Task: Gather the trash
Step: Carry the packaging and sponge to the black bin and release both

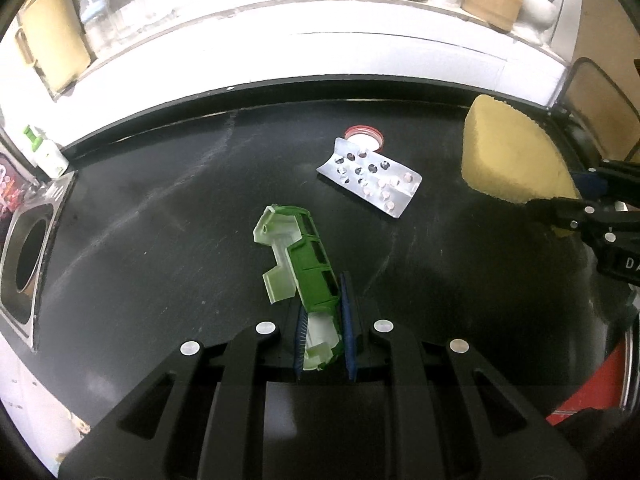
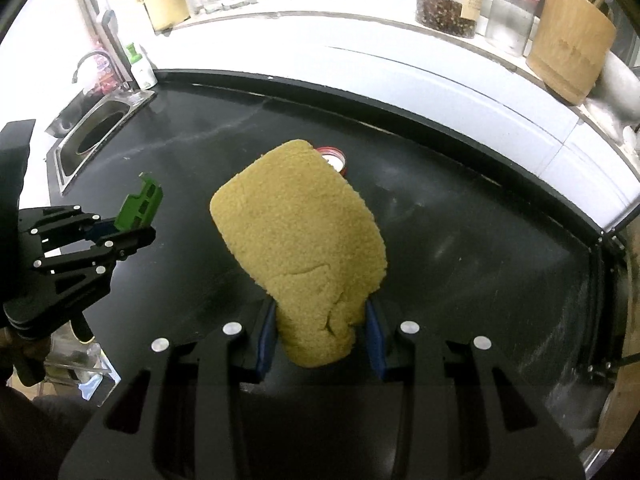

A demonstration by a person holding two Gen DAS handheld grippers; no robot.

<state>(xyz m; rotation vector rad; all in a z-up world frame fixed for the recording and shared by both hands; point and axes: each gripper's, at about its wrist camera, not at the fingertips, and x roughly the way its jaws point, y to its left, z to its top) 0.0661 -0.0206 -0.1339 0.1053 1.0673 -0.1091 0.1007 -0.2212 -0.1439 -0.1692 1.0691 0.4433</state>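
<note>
Left gripper tilts down, clamping green packaging.

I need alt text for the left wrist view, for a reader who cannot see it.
The left hand-held gripper is shut on a green plastic piece above a black counter. A pill blister pack and a red-rimmed lid lie behind it.
</note>
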